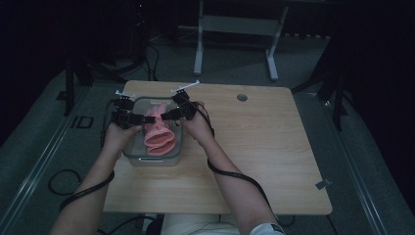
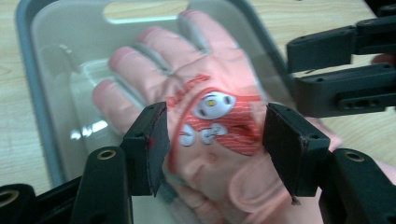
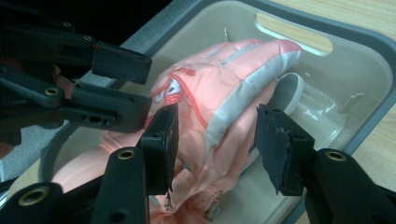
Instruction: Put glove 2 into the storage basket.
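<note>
Pink glove lies inside the clear bin; left gripper and right gripper hover above it, jaws apart, holding nothing. Release step judged complete; next, withdraw clear of the bin.

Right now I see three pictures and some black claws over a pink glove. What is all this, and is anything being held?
No robot here: a person holds a hand-worked left gripper and right gripper. One picture looks down from above the light wooden table; the other two come from cameras riding on each gripper, looking along its black jaws. On the table stands a clear plastic bin with a grey rim, and in it lies a pink padded glove with a red cartoon patch. Both grippers hang above the glove with jaws apart, so nothing is held.
</note>
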The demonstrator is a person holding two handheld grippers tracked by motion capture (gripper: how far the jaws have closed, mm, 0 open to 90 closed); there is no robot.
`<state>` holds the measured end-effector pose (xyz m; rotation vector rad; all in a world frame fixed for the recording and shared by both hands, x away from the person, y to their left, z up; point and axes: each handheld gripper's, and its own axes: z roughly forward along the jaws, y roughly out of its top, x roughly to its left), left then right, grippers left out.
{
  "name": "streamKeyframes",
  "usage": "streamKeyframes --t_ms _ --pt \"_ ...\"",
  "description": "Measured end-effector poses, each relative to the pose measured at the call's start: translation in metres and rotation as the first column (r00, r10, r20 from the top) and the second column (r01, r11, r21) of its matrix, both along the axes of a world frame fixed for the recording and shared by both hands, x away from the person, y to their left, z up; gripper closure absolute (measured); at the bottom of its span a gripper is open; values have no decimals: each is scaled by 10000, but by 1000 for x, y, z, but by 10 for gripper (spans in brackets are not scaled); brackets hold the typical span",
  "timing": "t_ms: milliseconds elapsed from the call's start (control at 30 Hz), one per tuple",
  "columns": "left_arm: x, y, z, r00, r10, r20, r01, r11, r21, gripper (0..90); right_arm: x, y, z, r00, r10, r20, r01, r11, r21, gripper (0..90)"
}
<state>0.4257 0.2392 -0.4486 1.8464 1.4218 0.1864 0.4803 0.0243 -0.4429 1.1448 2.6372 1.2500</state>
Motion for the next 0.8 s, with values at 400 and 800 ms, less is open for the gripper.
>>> streamKeyframes --t_ms 400,800 --pt "-37 -14 11 9914 -111 1301 103 9999 75 212 -15 -10 7 9975 407 586 -430 9983 383 267" --pt "-80 -38 14 9624 -707 2622 501 9952 842 31 -28 -31 11 9911 111 1327 -182 9985 524 167"
